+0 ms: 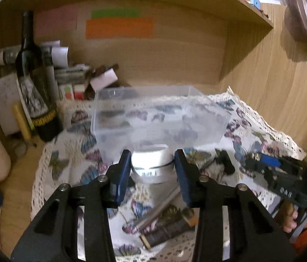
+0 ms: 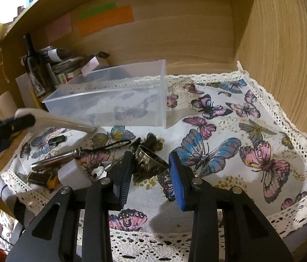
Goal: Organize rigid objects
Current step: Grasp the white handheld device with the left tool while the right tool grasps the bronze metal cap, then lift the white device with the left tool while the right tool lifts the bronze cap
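Observation:
A clear plastic box [image 1: 153,118] stands on a butterfly cloth [image 2: 229,131]; it also shows in the right wrist view [image 2: 114,100]. My left gripper [image 1: 152,163] is shut on a white ring-shaped object [image 1: 150,163] and holds it just in front of the box; in the right wrist view the same white object [image 2: 55,119] pokes toward the box's front wall. My right gripper [image 2: 149,163] is open around a metallic hair claw clip [image 2: 151,161] that lies on the cloth. A silver pen-like tube [image 2: 55,160], a white block [image 2: 74,174] and a small dark case [image 2: 40,178] lie to its left.
A dark wine bottle [image 1: 33,83] stands at the left with papers and small boxes [image 1: 72,69] behind it. Wooden walls [image 2: 284,54] close the back and right. The right gripper's body [image 1: 284,181] shows at the right of the left wrist view.

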Demonstrator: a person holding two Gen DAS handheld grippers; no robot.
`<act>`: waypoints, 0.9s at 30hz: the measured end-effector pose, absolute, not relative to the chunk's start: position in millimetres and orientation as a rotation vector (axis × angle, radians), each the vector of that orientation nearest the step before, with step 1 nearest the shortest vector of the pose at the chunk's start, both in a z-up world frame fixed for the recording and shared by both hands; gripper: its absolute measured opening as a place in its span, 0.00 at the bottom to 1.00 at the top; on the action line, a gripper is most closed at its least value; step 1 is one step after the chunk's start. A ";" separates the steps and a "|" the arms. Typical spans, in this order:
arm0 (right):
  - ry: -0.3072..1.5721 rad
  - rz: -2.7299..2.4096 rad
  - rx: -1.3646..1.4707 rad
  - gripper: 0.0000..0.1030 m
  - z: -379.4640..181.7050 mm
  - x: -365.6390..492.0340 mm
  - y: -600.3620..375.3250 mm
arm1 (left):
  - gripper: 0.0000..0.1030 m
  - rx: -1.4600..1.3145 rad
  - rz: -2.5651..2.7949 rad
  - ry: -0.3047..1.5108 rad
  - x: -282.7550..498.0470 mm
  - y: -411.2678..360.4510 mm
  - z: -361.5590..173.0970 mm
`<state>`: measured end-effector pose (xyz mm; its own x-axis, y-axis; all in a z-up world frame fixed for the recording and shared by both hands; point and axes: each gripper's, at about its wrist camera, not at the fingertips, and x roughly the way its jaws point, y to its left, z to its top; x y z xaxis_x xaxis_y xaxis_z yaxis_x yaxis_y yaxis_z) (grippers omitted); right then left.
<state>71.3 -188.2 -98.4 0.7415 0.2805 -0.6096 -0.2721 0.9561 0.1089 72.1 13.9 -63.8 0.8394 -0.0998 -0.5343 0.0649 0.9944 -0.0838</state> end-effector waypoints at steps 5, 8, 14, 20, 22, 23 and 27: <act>0.652 0.304 0.009 0.30 -93.9 69.9 -189.5 | 0.38 -0.021 -0.095 0.540 85.5 6.1 -54.8; 0.640 0.306 0.011 0.30 -90.6 70.7 -190.4 | 0.38 -0.002 -0.084 0.525 90.3 0.9 -52.1; 0.615 0.316 0.007 0.30 -81.3 73.9 -187.7 | 0.37 0.012 -0.101 0.516 106.4 -4.8 -41.1; 0.586 0.326 0.011 0.30 -74.4 76.1 -187.5 | 0.39 0.036 -0.116 0.545 127.3 -20.4 -44.8; 0.586 0.324 0.017 0.30 -74.7 77.5 -188.9 | 0.40 0.035 -0.118 0.546 132.8 -23.9 -46.4; 0.586 0.323 0.020 0.30 -74.7 78.1 -189.6 | 0.39 0.037 -0.119 0.537 133.8 -25.5 -45.4; 0.580 0.319 0.021 0.30 -69.9 81.2 -191.5 | 0.39 0.034 -0.125 0.531 136.1 -26.5 -42.3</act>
